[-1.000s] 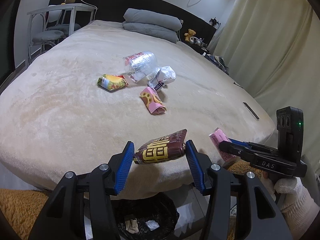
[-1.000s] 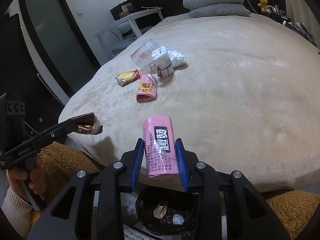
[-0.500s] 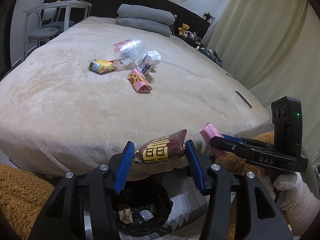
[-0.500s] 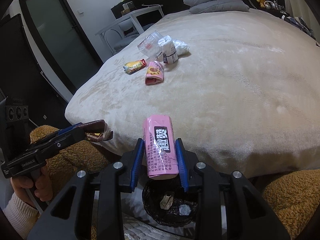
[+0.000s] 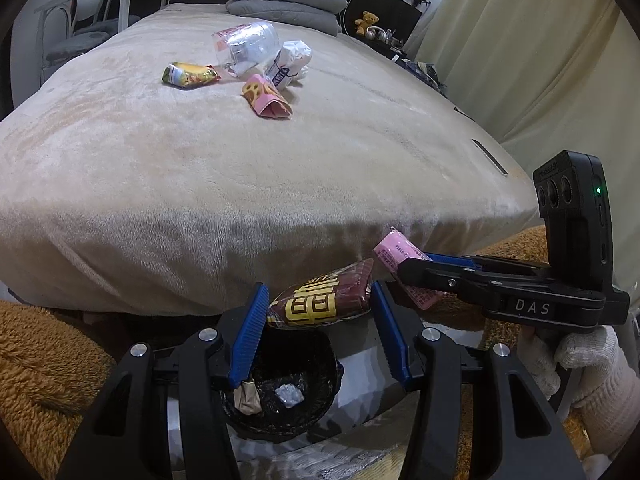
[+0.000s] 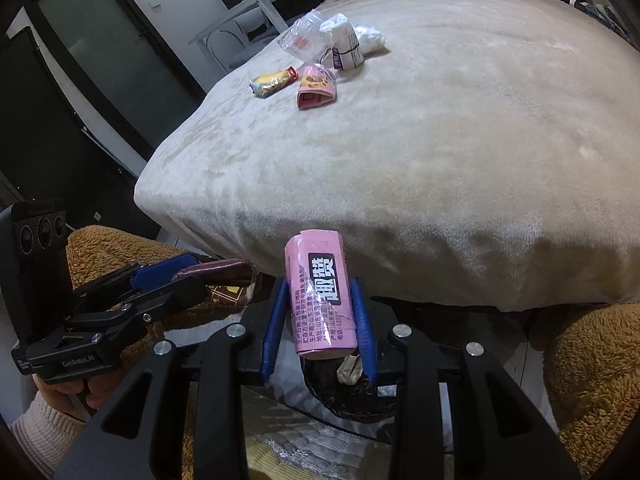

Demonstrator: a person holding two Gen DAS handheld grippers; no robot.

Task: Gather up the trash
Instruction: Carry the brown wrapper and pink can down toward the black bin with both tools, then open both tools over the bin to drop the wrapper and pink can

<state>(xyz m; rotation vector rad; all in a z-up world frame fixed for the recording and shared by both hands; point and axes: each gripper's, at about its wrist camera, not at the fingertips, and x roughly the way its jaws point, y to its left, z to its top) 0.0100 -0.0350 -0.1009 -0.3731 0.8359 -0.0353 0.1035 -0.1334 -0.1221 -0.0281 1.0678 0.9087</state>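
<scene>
A wide bed [image 5: 240,168] under a beige plush blanket filled most of both views, with folded grey pillows [image 5: 284,2] at its far end. Below its near edge stood a bin lined with a black bag [image 5: 316,356], already containing a crumpled tan scrap [image 5: 248,396] and a small whitish wad [image 5: 289,395]. The left tongs [image 5: 318,312] were part-open and clamped across a brown snack wrapper with gold lettering [image 5: 324,300], held just above the bin. The right tongs [image 6: 318,320] were at their narrowest, pressed on both sides of a pink wrapper printed with black text [image 6: 320,300], also over the bin's mouth, and close beside the left pair. A hand in a white knit glove [image 5: 580,356] gripped the right tool's handle; a bare hand [image 6: 80,394] with a pale sleeve held the left one. Farther up the bed, well apart from both tongs, four pieces of litter lay in a loose cluster: a clear crumpled plastic bag [image 5: 248,46], a white packet [image 5: 290,60] touching it, a pink biscuit wrapper [image 5: 266,98] just in front, and a yellow-green snack bag [image 5: 190,75] to the side.
</scene>
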